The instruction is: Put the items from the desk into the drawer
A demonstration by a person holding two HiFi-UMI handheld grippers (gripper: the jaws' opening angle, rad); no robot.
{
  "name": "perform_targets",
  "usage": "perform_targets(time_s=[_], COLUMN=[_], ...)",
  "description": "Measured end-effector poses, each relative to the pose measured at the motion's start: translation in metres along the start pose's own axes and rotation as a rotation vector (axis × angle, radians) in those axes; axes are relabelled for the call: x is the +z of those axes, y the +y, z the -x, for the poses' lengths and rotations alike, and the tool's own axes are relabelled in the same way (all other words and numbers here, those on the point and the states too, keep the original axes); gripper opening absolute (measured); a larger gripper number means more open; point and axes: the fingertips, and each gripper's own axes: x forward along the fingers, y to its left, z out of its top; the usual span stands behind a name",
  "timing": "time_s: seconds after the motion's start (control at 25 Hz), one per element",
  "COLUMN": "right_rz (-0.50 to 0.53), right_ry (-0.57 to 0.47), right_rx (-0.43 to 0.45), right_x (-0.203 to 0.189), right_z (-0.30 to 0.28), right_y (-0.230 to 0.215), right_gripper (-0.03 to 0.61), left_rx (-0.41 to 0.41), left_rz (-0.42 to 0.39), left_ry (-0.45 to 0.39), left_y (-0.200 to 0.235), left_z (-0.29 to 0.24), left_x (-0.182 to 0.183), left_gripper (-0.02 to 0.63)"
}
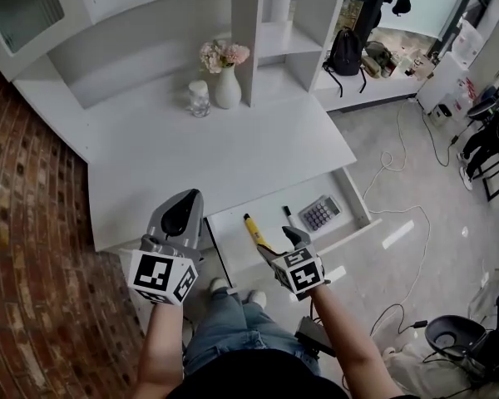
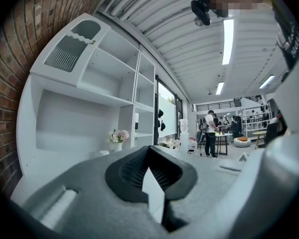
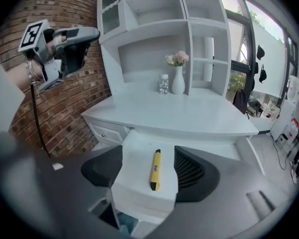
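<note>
The white desk's drawer stands pulled out. In it lie a yellow utility knife, a black marker and a grey calculator. My right gripper hovers open over the drawer's near left part. In the right gripper view the knife lies on the drawer floor between the spread jaws of the right gripper, apart from them. My left gripper is held over the desk's front edge, shut and empty; its tips meet in the left gripper view. The right gripper view also catches the left gripper raised at the left.
On the desk top, at the back, stand a white vase of pink flowers and a small glass jar. A brick wall runs along the left. A black backpack, floor cables and a chair base lie to the right.
</note>
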Motion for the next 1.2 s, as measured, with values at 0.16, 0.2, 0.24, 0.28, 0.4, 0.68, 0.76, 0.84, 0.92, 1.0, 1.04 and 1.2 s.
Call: perform_targets(time_s=[0.16, 0.2, 0.24, 0.28, 0.4, 0.68, 0.76, 0.84, 0.92, 1.0, 1.04, 1.2], right_rz=[0.034, 0.037, 0.042, 0.05, 0.045, -0.032, -0.032, -0.051, -0.065, -0.054, -0.046, -0.002], right_ry=[-0.101, -0.132, -0.17, -0.214, -0.364, -0.636, -0.684, -0.724, -0.742, -0.754, -0.759, -0.747], right_rx=[-0.034, -0.053, -0.078, -0.104, -0.149, -0.261, -0.336, -0.418, -0.495, -0.544, -0.562, -0.618], right_x=[0.02, 0.026, 0.033, 0.041, 0.067, 0.112, 0.119, 0.124, 0.128, 0.131, 0.133, 0.14], right_z=[0.041, 0.052, 0.064, 0.075, 0.11, 0.193, 0.215, 0.235, 0.252, 0.266, 0.273, 0.293], right_y=[-0.002, -0.005, -0.007, -0.009, -0.011, -0.02, -0.028, -0.035, -0.039, -0.036, -0.033, -0.023], right_gripper=[0.192, 0.149, 0.071, 0.009, 0.009, 0.009, 0.009, 0.011, 0.011, 0.011, 0.011, 0.011], left_rx=[-0.004, -0.008, -0.012, -0.017, -0.033, -0.091, -0.111, -0.136, -0.163, -0.189, -0.201, -0.237], left_rz=[-0.005, -0.009, -0.013, -0.018, -0.03, -0.043, -0.047, -0.052, -0.06, -0.06, -0.06, -0.08], left_ry=[-0.021, -0.027, -0.032, -0.037, -0.052, -0.09, -0.091, -0.085, -0.083, -0.086, -0.088, -0.107], left_y=[-0.017, -0.022, -0.026, -0.03, -0.037, -0.042, -0.042, -0.041, -0.04, -0.039, -0.038, -0.033], left_z=[0.005, 0.006, 0.007, 0.007, 0.005, 0.001, -0.002, -0.003, -0.002, -0.002, -0.002, -0.005], left_x=[0.004, 0.005, 0.007, 0.009, 0.014, 0.03, 0.032, 0.034, 0.036, 0.04, 0.041, 0.054], left_gripper=[-0.002, -0.002, -0.002, -0.002, -0.002, -0.002, -0.002, -0.002, -0.002, -0.002, -0.002, -0.002])
